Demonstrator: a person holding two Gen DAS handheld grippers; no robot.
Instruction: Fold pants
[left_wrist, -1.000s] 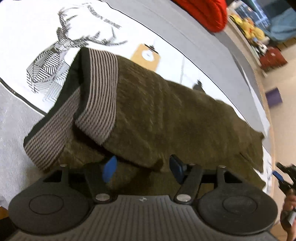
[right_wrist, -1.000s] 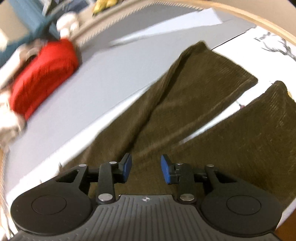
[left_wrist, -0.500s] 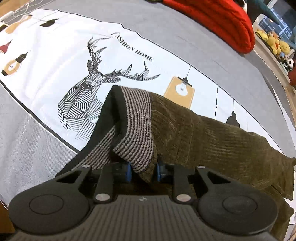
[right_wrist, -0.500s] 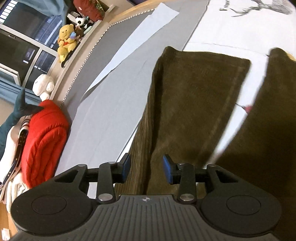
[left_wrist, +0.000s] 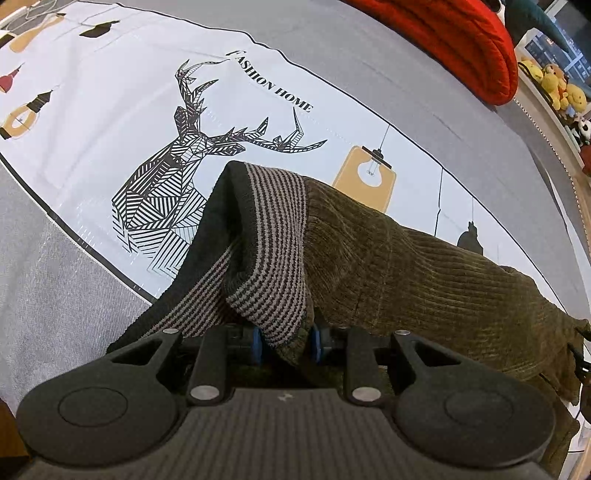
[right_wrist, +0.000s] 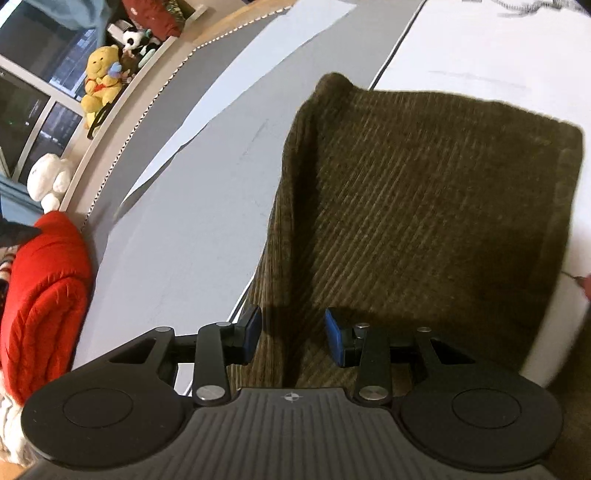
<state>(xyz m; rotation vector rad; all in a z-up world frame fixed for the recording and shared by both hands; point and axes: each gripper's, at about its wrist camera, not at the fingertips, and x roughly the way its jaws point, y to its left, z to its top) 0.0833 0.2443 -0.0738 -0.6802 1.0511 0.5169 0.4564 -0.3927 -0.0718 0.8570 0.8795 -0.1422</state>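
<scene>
Olive-brown corduroy pants (left_wrist: 424, 266) lie on a bed, with a grey-and-black striped waistband (left_wrist: 269, 229) at the near end. My left gripper (left_wrist: 284, 341) is shut on the waistband corner, and the fabric rises up from the blue pads. In the right wrist view one pant leg (right_wrist: 424, 206) stretches away and ends in a hem at the right. My right gripper (right_wrist: 293, 332) is open, its pads straddling the leg's left edge just above the cloth.
The bed cover (left_wrist: 110, 110) is white with a black deer print and "FASHION HOME", bordered by grey. A red knitted cushion (left_wrist: 461, 40) lies at the far side and also shows in the right wrist view (right_wrist: 40, 306). Stuffed toys (right_wrist: 99, 81) line a window ledge.
My left gripper has shut on the waistband and lifted it a little. My right gripper has moved along the pant leg towards its hem and stays open.
</scene>
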